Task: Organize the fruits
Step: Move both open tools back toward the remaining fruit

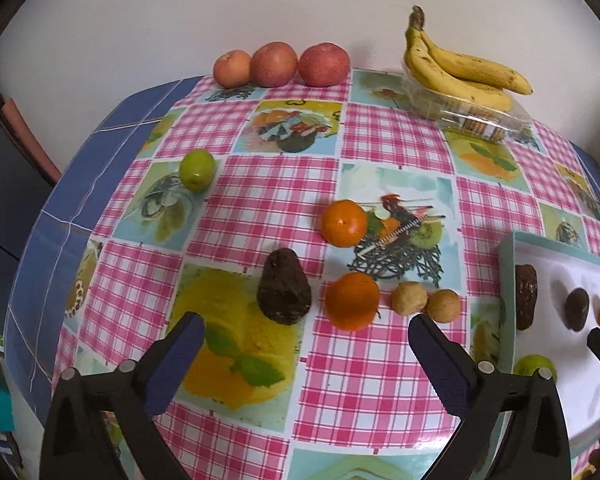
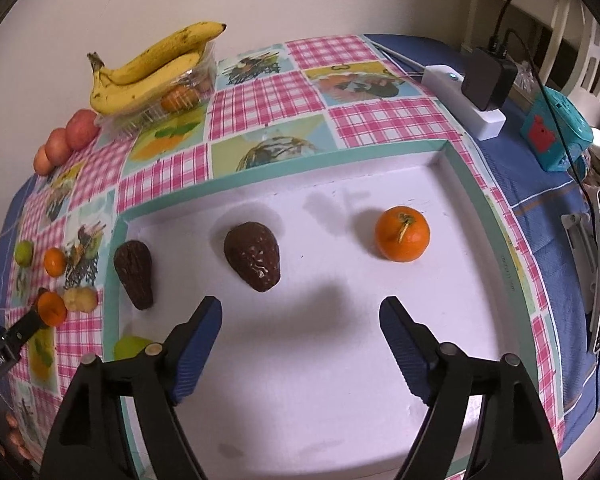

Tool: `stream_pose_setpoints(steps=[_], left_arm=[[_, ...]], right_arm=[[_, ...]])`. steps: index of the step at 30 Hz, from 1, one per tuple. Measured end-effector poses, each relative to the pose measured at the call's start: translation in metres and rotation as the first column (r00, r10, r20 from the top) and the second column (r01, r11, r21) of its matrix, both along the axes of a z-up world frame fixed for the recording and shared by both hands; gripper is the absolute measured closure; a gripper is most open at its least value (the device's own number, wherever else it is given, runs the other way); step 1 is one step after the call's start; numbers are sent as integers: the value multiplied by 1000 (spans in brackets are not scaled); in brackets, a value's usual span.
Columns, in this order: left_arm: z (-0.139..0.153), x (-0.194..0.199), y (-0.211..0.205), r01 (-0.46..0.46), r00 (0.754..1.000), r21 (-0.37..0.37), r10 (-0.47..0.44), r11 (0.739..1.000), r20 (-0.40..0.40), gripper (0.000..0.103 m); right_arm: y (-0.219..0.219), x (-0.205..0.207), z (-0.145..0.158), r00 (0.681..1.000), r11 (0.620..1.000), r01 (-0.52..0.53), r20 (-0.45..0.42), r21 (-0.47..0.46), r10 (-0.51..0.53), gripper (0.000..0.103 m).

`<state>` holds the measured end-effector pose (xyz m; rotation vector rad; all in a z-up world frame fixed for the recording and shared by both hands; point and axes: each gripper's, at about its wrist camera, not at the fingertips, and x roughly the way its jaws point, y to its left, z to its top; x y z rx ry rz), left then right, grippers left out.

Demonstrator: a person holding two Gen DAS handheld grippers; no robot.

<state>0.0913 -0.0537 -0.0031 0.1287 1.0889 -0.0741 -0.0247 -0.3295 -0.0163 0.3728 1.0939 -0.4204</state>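
Presently both claws gape wide, holding nothing. Left claw [image 1: 306,334] hovers over the counter's [image 1: 260,184] near edge, facing a loose avocado [image 1: 284,288] with a mandarin [image 1: 352,300] just beside it. Right claw [image 2: 300,320] hangs over the white tray [image 2: 456,168], which holds two avocados [image 2: 253,256] and a mandarin [image 2: 402,233]. Avocado looks firm, rough-skinned, probably grippy; best pinched across its broad belly. Mandarins likely soft: squeeze lightly. Tray's raised rim must be cleared; open room remains at its near side.
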Motion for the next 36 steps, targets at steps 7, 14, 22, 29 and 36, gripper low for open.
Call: stream_pose_setpoints(steps=[7,14,22,29,36], left_arm=[[0,7,21,-39,999,-10,39,999,-2,0],[6,17,57,-106,994,-5,106,994,25,0],[13,26,111,-215,975,-23,216,976,49,0],[18,28,143,-301,949,-69,306,951,77,0],[17,31,149,-290,945,-152,308,945,107,0]], right_arm=[[8,1,7,999,999,0,40,-43,2,9],[23,11,13,995,999,-32,99,37,29,9],[68,31,24,978,986,-147,158,73,134,9],[111,46,30,955,964,-252,180,80,235,9],[139,57,34,939,951,-306,181,42,294,9]])
